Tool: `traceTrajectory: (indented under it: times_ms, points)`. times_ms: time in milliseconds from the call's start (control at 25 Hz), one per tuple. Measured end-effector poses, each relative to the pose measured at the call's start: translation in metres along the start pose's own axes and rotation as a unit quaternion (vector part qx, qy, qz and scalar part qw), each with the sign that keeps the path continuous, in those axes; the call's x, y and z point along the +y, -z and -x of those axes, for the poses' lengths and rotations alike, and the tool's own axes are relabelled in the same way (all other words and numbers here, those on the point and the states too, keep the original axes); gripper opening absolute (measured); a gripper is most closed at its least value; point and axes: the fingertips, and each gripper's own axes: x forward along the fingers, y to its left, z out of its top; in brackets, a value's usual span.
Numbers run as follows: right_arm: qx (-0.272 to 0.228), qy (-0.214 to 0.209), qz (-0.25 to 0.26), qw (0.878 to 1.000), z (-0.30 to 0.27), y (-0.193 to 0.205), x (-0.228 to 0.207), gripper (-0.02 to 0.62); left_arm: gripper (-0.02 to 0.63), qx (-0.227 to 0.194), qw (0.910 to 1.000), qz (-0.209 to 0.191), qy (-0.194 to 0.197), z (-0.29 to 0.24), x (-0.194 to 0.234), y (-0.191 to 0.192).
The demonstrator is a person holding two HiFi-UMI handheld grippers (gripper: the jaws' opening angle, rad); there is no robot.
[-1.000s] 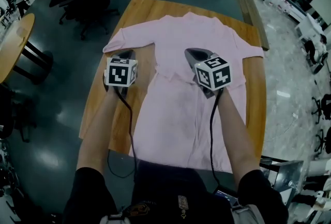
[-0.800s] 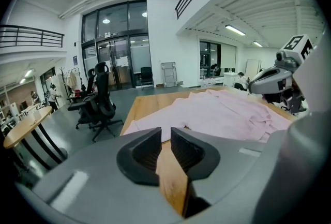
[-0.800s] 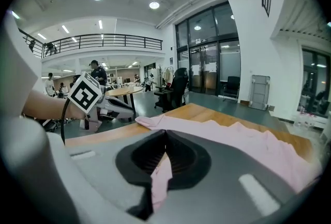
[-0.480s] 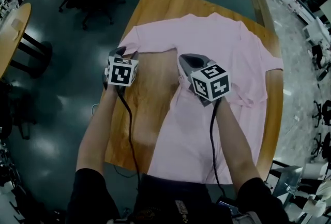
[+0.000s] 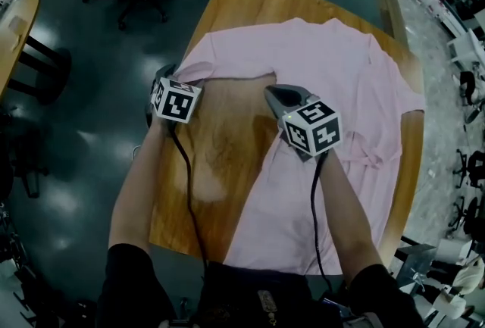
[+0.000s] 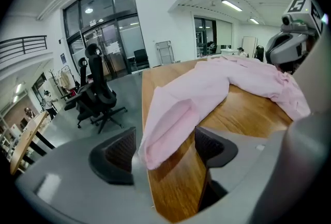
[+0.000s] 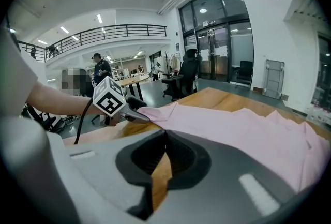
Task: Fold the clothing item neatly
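- As my left gripper has just been opening wide, the cuff of the pink long-sleeved cotton shirt lies loose between its pads, not pinched.
- I judge a sleeve grab is next. No fold yet: the shirt lies flat on the brown wooden table.
- Right gripper is closed and empty, over the shirt's near side. Both point forward and down.
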Motion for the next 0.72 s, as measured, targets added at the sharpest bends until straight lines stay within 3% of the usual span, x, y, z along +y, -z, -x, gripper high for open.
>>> traceTrajectory:
  times_ms: [120,240,400,560,720]
  points:
    - [0.005,-0.003,0.000,1.000,-0.006,0.001,0.002,0.003,0.318,0.008,0.9998,-0.013,0.010,-0.005,0.000,0.004]
    - [0.007,-0.004,0.001,1.000,-0.009,-0.001,0.004,0.003,0.166,0.008,0.9999,-0.014,0.004,-0.003,0.004,0.006]
    - [0.008,-0.001,0.002,1.000,-0.010,-0.002,0.004,0.003,0.023,-0.004,0.9999,-0.012,-0.004,0.004,0.011,0.001]
    - [0.009,0.002,0.001,1.000,-0.003,0.002,0.004,0.003,0.023,-0.024,0.9996,-0.004,0.012,0.016,0.006,-0.015]
    - [0.003,0.008,-0.001,1.000,0.012,0.004,0.003,0.003,0.021,-0.061,0.9960,0.049,0.043,0.038,-0.003,-0.050]
